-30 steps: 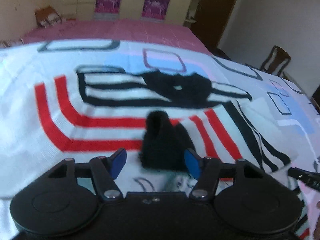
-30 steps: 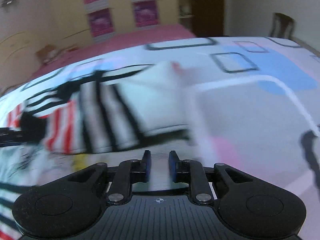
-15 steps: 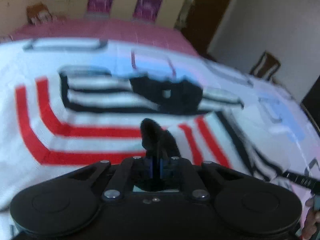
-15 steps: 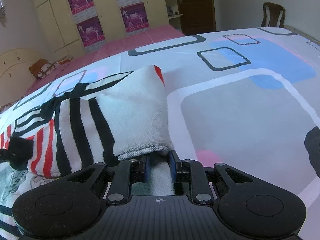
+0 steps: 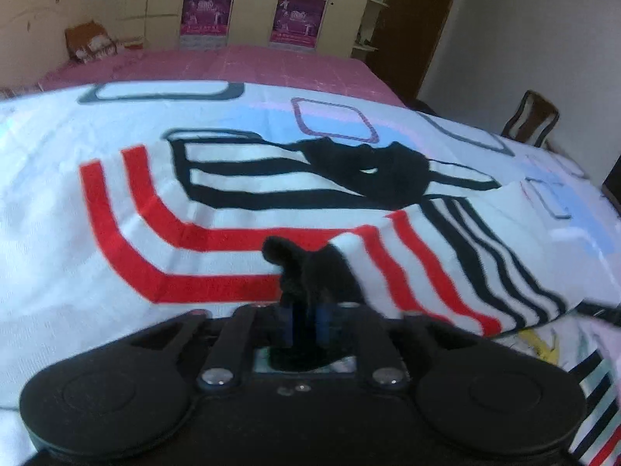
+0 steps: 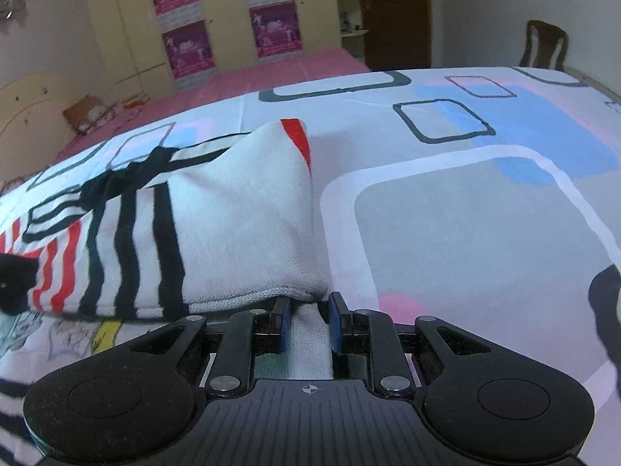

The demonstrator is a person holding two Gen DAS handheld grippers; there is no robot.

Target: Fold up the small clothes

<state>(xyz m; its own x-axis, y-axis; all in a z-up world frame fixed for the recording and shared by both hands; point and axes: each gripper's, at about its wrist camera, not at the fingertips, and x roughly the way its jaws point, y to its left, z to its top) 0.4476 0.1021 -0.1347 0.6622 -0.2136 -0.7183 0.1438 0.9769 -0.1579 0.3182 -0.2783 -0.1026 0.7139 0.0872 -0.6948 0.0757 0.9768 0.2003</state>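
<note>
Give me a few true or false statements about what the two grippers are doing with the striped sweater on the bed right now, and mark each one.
1. The right hand-held gripper pinches white knit of the striped sweater. True.
2. The left hand-held gripper has nothing between its fingers. False: black fabric sits between them.
3. The sweater has red and black stripes. True.
4. The sweater lies on a bare wooden table. False: it lies on a patterned bedsheet.

Matt knitted striped sweater [image 6: 240, 217] on a smooth printed cotton-like bedsheet [image 6: 465, 233].
</note>
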